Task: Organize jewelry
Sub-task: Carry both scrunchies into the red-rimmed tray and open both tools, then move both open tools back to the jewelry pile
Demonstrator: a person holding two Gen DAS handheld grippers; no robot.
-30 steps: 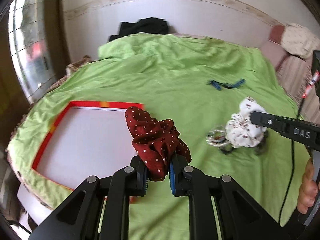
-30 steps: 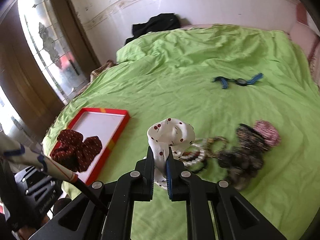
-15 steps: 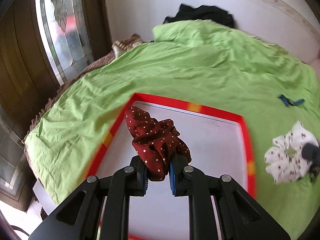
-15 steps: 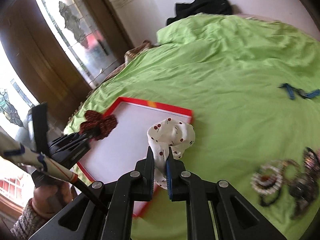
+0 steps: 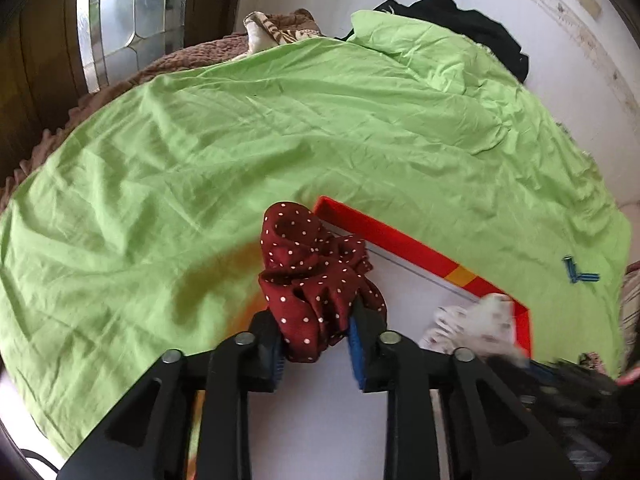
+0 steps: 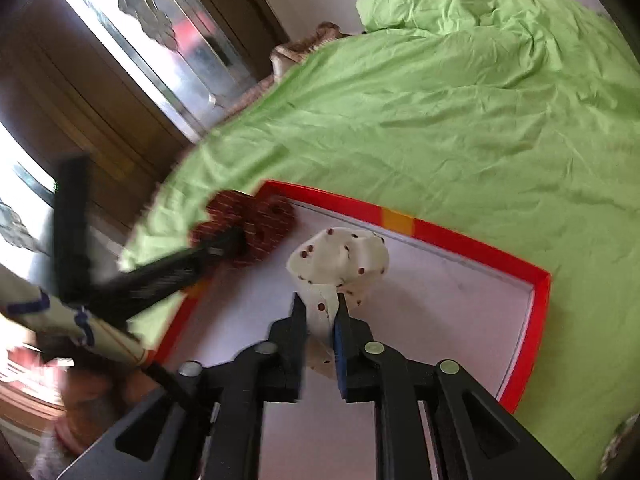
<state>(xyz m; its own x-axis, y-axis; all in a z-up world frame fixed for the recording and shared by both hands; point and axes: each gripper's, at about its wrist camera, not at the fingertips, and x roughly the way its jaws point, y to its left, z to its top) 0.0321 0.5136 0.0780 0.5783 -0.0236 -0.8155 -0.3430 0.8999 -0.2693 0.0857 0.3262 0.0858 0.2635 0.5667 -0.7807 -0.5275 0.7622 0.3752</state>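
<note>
- the dark red dotted scrunchie (image 5: 316, 280) is pinched in my left gripper (image 5: 316, 354), over the near-left corner of the red-rimmed tray (image 5: 404, 242).
- my right gripper (image 6: 320, 344) clamps the white cherry-print scrunchie (image 6: 340, 256) above the tray's white floor.
- green bedsheet (image 5: 280, 128) lies ahead of both.
</note>
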